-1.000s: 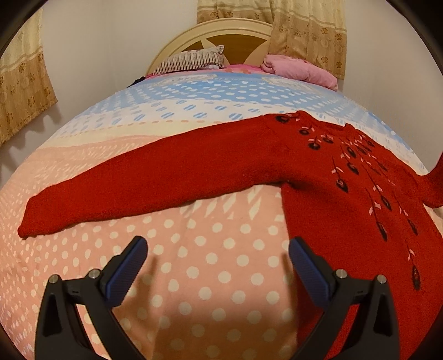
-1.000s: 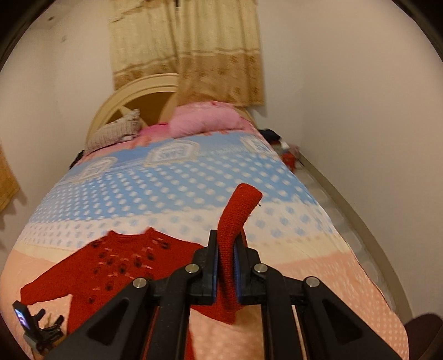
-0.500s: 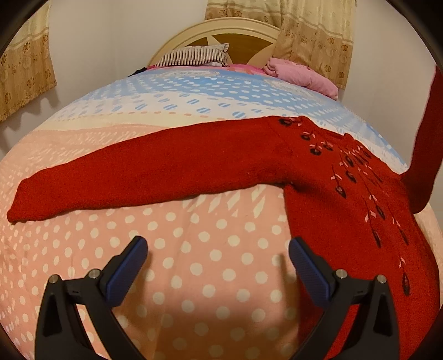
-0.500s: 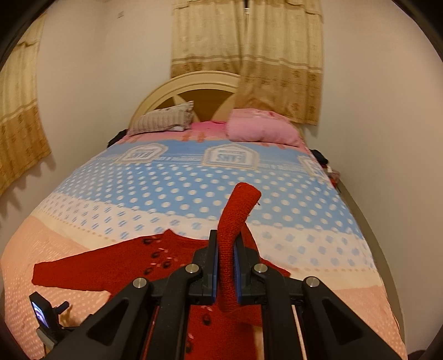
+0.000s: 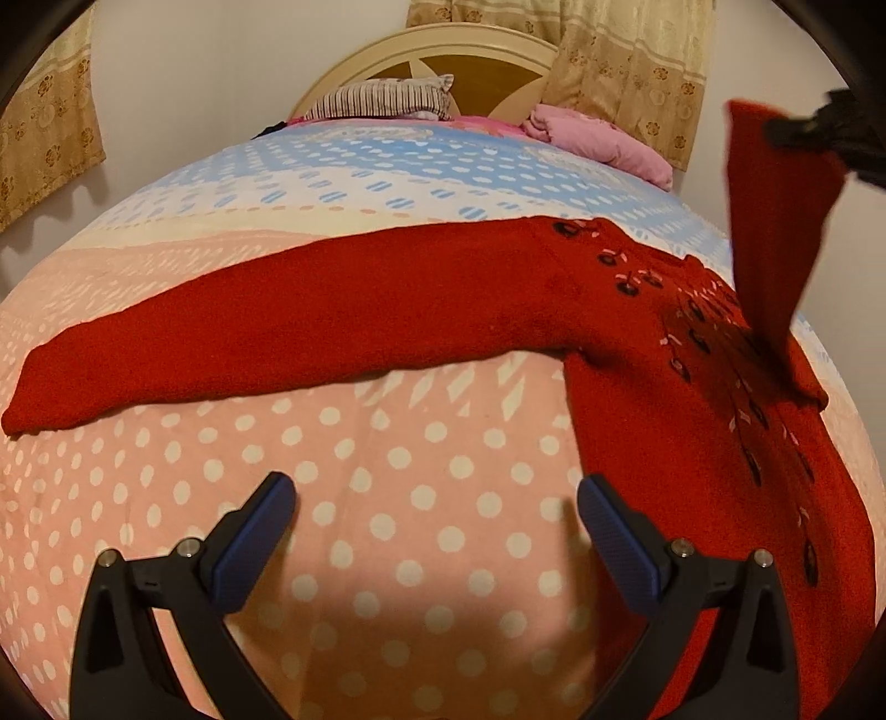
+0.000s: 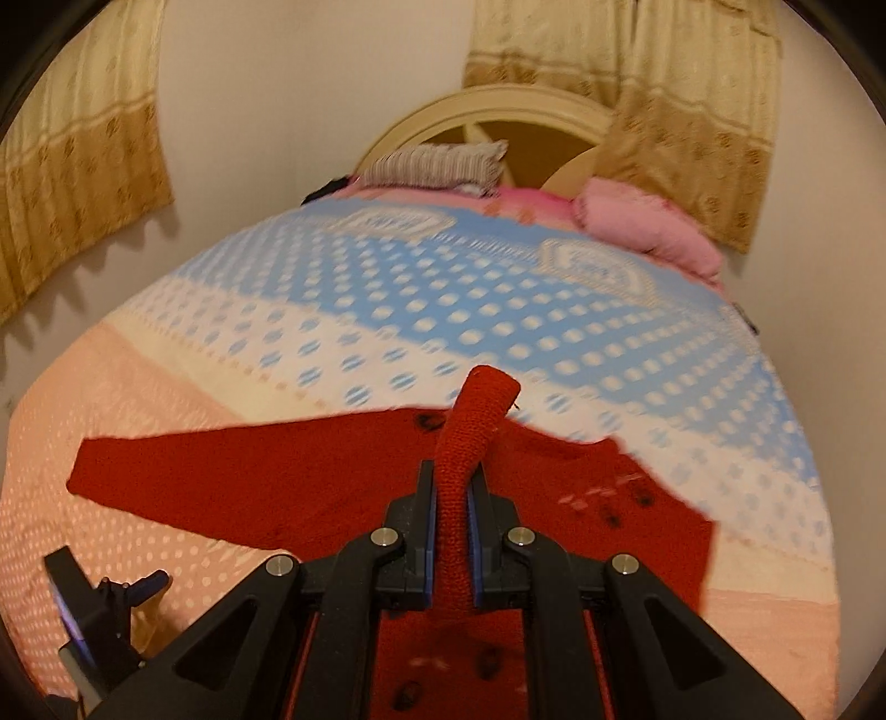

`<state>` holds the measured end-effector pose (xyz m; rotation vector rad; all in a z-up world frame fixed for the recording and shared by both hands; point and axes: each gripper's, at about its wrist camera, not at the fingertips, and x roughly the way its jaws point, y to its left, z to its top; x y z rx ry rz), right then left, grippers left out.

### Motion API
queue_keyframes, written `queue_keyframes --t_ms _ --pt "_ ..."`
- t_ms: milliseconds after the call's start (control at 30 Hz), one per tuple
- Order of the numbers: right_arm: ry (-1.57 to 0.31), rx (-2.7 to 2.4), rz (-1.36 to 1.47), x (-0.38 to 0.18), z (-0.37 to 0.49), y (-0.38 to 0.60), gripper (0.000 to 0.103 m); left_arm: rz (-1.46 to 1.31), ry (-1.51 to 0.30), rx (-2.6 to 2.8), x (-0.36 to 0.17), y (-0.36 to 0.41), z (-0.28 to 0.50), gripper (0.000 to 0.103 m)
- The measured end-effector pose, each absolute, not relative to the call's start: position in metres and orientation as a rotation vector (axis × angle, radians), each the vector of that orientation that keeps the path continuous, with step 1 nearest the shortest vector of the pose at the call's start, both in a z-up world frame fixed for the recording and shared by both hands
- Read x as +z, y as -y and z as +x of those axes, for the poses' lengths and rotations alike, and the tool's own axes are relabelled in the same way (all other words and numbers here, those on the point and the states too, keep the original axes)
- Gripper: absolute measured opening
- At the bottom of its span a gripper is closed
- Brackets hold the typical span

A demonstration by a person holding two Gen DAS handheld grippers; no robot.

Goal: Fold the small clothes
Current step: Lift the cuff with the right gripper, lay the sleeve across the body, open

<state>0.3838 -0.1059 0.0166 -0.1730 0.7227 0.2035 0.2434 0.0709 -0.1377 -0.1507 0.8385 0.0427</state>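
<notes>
A small red knitted sweater with dark embroidered motifs lies flat on the dotted bedspread. Its left sleeve stretches out to the left. My right gripper is shut on the cuff of the right sleeve, holding it above the sweater's body. In the left wrist view that lifted sleeve hangs at the right edge from the right gripper. My left gripper stands open above bare bedspread, short of the sweater, with nothing between its fingers. In the right wrist view the left gripper shows at lower left.
A striped pillow and a pink pillow lie at the cream headboard. Gold curtains hang on the walls. The bed's right side runs along a wall.
My right gripper has carried the sleeve cuff leftward and lower, over the sweater's body; the sleeve now hangs further into the left wrist view. The left gripper has hardly moved.
</notes>
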Motion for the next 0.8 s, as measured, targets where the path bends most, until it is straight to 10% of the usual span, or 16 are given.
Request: queue_keyframes --t_ms 267,400,800 --pt "-0.850 0.369 -0.129 -0.089 0.410 0.058 0.009 -0.137 -0.913 0.010 -0.147 -0.067 0.250 0.103" --pt "-0.886 0.460 -0.108 -0.101 0.397 0.066 0.057 -0.168 -0.942 -0.034 -0.150 -0.070 0.247 0.103" --pt "-0.819 0.198 -0.140 -0.083 0.323 0.232 0.058 -0.195 -0.731 -0.069 -0.081 -0.072 0.245 0.103"
